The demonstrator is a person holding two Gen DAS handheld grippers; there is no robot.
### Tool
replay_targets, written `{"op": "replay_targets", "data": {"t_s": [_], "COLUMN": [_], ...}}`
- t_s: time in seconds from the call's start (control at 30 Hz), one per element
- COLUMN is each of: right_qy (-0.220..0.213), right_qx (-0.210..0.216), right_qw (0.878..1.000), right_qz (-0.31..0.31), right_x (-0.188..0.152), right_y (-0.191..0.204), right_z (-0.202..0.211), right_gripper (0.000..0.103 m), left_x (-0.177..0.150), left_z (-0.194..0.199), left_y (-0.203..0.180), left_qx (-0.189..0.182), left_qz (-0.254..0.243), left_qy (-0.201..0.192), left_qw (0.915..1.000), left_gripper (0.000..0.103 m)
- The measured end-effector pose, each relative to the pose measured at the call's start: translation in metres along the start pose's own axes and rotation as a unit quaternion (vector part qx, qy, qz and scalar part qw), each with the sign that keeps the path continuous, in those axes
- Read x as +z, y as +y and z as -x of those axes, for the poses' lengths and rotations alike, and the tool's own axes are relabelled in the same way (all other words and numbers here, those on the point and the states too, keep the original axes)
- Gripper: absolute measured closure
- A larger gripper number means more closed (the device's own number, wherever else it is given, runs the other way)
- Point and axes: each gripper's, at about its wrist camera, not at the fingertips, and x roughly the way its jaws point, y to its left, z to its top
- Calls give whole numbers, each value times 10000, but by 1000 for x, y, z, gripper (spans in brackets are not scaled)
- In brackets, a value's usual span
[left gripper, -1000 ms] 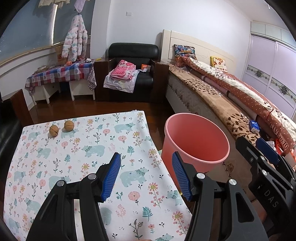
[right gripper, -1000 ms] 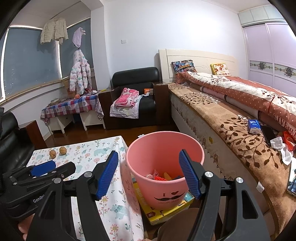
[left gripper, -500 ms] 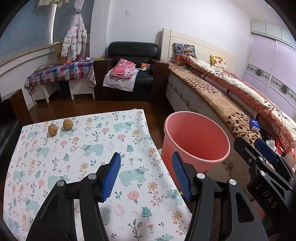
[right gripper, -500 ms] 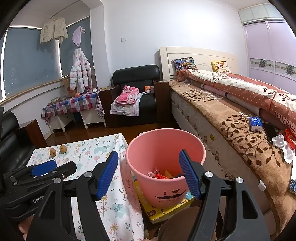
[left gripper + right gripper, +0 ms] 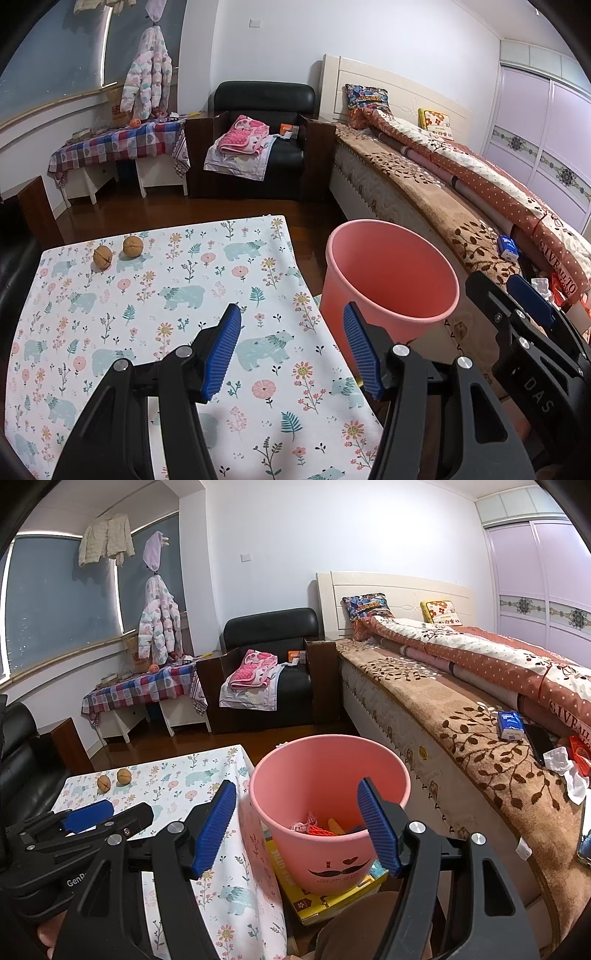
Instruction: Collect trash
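We see a pink bin (image 5: 328,812) with a black moustache print, a white tablecloth (image 5: 155,314) patterned with teal bears and flowers, and two brown walnuts (image 5: 117,251) at ten o'clock.

"DAS" on right claw (image 5: 532,373); "GenR" on left claw (image 5: 74,849)

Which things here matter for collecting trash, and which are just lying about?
For the job: pink bin, trash already inside it, two walnuts on the table, crumpled tissue on the bed.

Lying about: blue tissue pack, pink clothes, yellow box under the bin.
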Motion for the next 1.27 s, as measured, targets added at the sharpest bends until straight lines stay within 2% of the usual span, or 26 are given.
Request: {"op": "replay_targets", "data": {"t_s": [1.03,1.27], "right_qy": [176,359], "right_qx": [-20,31], "right_qw": [9998,9992], "right_qz": [85,185], "right_x": [-1,-3], "right_y": [-1,7], "right_z": [-17,-31], "right_gripper": [35,35], "left_x": [-6,1], "left_z": [-11,-26], "left_y": [-4,15], "left_qx": [-34,67], "left_qz": [-28,143], "left_qy": [56,204], "left_qw": [10000,9997], "left_gripper": [46,46]}}
